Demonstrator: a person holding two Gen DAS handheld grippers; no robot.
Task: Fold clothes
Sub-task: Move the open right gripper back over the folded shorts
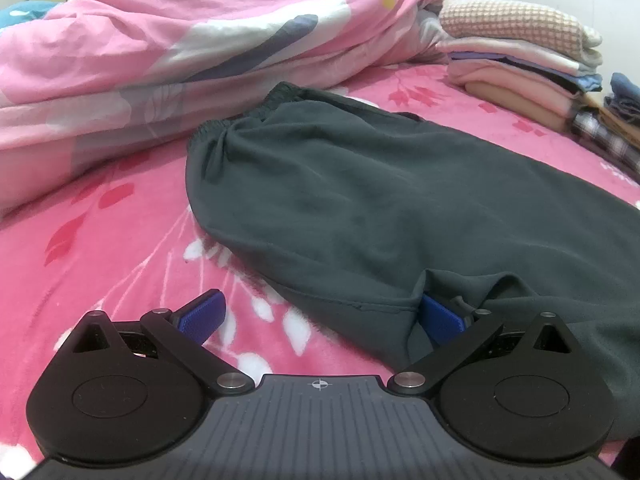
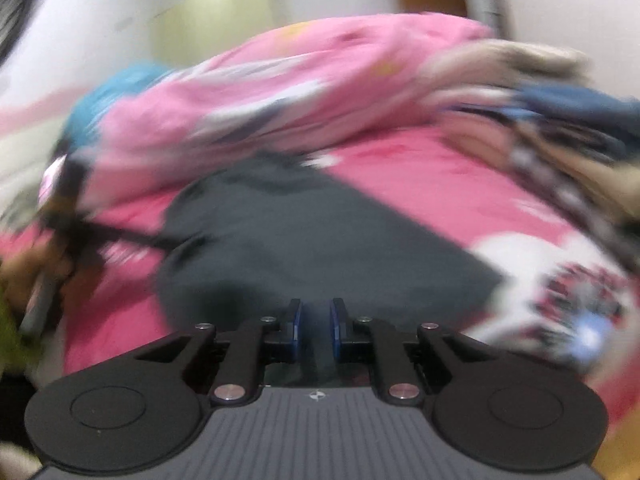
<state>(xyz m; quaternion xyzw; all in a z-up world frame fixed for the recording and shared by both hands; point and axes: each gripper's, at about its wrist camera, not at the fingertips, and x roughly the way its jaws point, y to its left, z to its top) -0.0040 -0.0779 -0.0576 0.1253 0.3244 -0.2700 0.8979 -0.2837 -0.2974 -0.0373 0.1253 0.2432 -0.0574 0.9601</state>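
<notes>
Dark green garment [image 1: 360, 200]: spread flat on the pink floral bed [image 1: 100, 240], beside the pink quilt [image 1: 180, 40].
Left claw [image 1: 320, 320]: jaws spread wide, right pad tucked under the garment's near hem.
Right claw [image 2: 316, 324]: jaws nearly together, gripping nothing, above the garment's edge.
Folded stack [image 1: 520, 56]: far right.

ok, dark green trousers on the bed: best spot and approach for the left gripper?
Take the near hem edge of the dark green trousers. The left gripper is open and already straddles that corner, one blue pad tucked under a raised fold. Come in low from the near side, along the pink bedsheet: the cloth lies flat elsewhere, and only this lifted edge gives the pads something to pinch.
</notes>
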